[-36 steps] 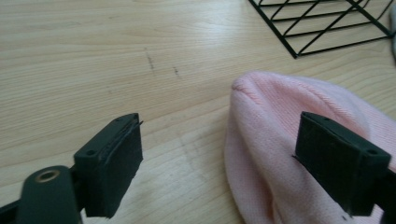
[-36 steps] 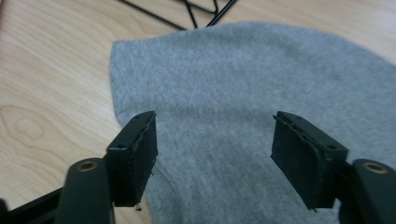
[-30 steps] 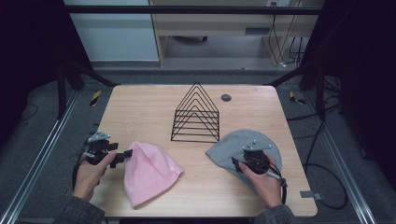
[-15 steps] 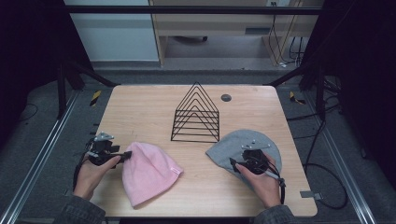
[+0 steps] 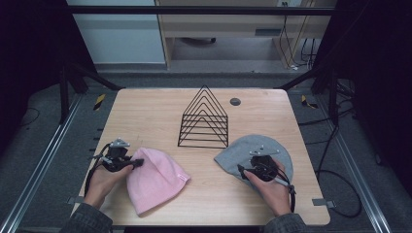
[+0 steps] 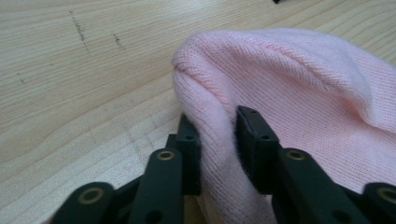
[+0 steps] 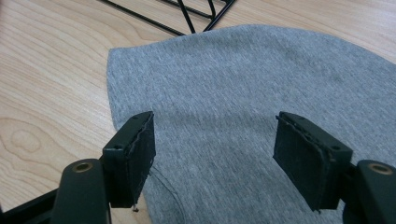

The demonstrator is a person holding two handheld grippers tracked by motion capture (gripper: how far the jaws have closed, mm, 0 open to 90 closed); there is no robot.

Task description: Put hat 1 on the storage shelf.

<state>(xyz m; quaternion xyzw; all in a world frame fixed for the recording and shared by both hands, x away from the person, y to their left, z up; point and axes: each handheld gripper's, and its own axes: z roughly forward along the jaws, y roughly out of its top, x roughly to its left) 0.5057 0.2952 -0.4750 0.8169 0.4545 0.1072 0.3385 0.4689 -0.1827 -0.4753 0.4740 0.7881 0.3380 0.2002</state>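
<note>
A pink knit beanie (image 5: 155, 178) lies flat at the front left of the wooden table (image 5: 160, 109). My left gripper (image 5: 136, 163) has shut its jaws on a raised fold at the beanie's rounded top edge (image 6: 215, 126). A grey beanie (image 5: 243, 150) lies at the front right. My right gripper (image 5: 241, 171) hovers over its near part, open, with the grey cloth (image 7: 224, 93) spread between the wide-apart pads (image 7: 140, 149) and nothing held.
A black wire rack (image 5: 204, 119) of nested triangles stands at the table's middle, just behind both hats; its base wires (image 7: 187, 18) lie close to the grey beanie's far edge. A small dark round disc (image 5: 235, 101) sits at the back right.
The left gripper has moved right onto the pink beanie's edge and shut on a fold of it. The right gripper has shifted slightly nearer over the grey beanie, still open.
</note>
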